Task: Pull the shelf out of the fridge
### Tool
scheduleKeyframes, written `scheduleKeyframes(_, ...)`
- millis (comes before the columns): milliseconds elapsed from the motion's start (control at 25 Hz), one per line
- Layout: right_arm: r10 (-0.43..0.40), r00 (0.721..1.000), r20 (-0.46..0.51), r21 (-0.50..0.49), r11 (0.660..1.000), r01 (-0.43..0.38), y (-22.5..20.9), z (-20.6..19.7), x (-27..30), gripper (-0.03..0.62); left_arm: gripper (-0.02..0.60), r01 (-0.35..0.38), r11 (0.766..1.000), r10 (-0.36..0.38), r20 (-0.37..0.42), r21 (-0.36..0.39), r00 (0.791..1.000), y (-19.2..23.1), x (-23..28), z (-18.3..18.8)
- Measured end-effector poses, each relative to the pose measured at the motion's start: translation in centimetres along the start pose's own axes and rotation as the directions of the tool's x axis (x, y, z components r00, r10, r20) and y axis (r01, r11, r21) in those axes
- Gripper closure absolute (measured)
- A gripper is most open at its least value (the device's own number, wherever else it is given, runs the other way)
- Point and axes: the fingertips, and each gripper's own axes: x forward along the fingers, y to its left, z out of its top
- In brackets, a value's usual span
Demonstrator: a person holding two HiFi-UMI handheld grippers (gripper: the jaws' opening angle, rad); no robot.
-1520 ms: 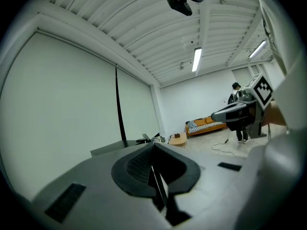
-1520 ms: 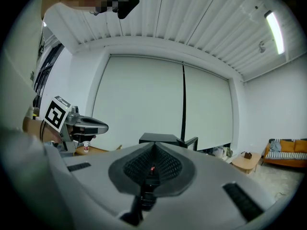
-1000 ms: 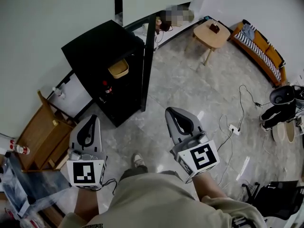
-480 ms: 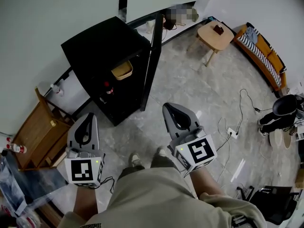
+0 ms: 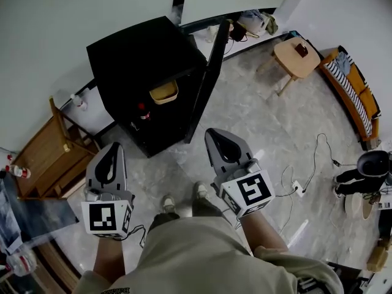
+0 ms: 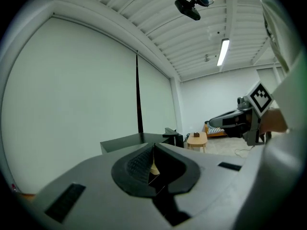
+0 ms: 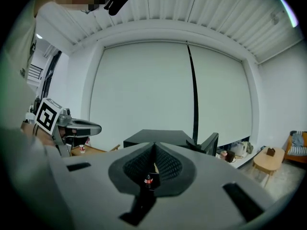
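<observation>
Fridge (image 5: pixel 144 57): black, door (image 5: pixel 205 84) open. Shelf (image 5: pixel 158 105) inside, prob. under yellow bowl (image 5: pixel 164 92); dim. Left claw (image 5: pixel 114 149) and right claw (image 5: pixel 217 136): both closed, empty, well apart from fridge. Step: approach. Next we'd open a claw and reach the shelf edge.

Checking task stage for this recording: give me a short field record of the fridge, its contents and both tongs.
fridge: black box-shaped fridge on the grey marble floor
door: open, at the opening's right in the head view
inside: yellowish basket higher up; red-capped bottle lower down
left tongs: shut, empty, apart from the fridge
right tongs: shut, empty, apart from the fridge
task stage: nothing pulled out yet
</observation>
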Motion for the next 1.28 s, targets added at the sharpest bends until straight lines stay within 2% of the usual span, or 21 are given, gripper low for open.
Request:
scheduleKeyframes(160,0.058,0.998,-0.002,0.005,0.998,-0.058,-2.2,-0.3,1.2,0.597,0.571,-0.035,0.999,0.036,-0.015,0.02,0.999,-1.4,1.7,0.2)
scheduleKeyframes(400,0.14,0.99,-0.014,-0.002,0.99,-0.14,-5.1,-1.4,2.9,0.597,0.571,-0.083,0.997,0.083,-0.026,0.002,0.996,-3.6,4.0,-0.1)
scheduleKeyframes(720,0.289,0.956,0.047,0.062,0.954,-0.292,-6.3,-2.0,5.5,0.599,0.571,-0.178,0.984,0.178,-0.02,0.011,0.984,-4.0,6.5,-0.6)
scheduleKeyframes(840,0.304,0.951,0.053,0.072,0.949,-0.307,-6.5,-2.5,6.9,0.597,0.571,-0.208,0.978,0.208,-0.005,0.005,0.978,-3.6,7.0,-0.6)
scheduleKeyframes(1000,0.311,0.949,0.041,0.156,0.937,-0.314,-6.9,-4.2,8.8,0.595,0.571,-0.23,0.973,0.23,0.011,0.003,0.973,-3.4,7.9,-1.3)
scheduleKeyframes(1040,0.311,0.949,0.041,0.174,0.934,-0.314,-6.9,-4.8,9.3,0.572,0.571,-0.236,0.972,0.236,0.006,0.008,0.972,-3.3,8.1,-1.8)
scheduleKeyframes(1080,0.307,0.951,0.044,0.184,0.933,-0.31,-6.8,-5.4,9.9,0.513,0.571,-0.242,0.97,0.242,-0.002,0.016,0.97,-3.1,8.3,-2.4)
scheduleKeyframes(1120,0.299,0.953,0.05,0.188,0.934,-0.303,-6.6,-6.1,10.4,0.486,0.571,-0.246,0.969,0.246,-0.01,0.024,0.969,-2.8,8.5,-3.2)
scheduleKeyframes(1280,0.27,0.96,0.067,0.234,0.932,-0.279,-6.4,-9.4,12.6,0.48,0.572,-0.242,0.97,0.242,0.002,0.027,0.97,-2.3,10.0,-6.5)
